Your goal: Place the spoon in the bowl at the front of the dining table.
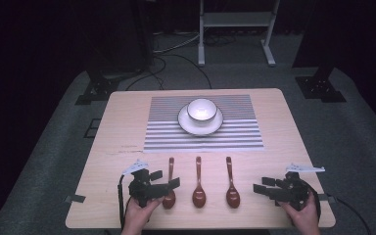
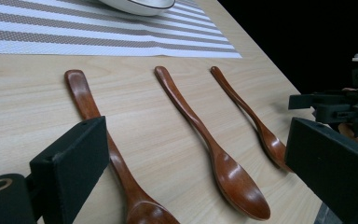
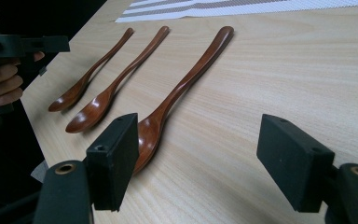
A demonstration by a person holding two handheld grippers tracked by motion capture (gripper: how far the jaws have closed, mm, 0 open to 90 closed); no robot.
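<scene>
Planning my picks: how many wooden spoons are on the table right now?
3, in a row below the striped mat: left spoon by the left tongs, middle spoon, right spoon. None looks hidden.

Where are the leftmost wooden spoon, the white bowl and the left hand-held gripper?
leftmost wooden spoon [image 1: 171,169]: high view, on its handle.
white bowl [image 1: 201,109]: high view, on its inside, above the plate.
left hand-held gripper [image 1: 165,179]: high view, midway between its open jaw tips, beside the spoon's handle.
</scene>
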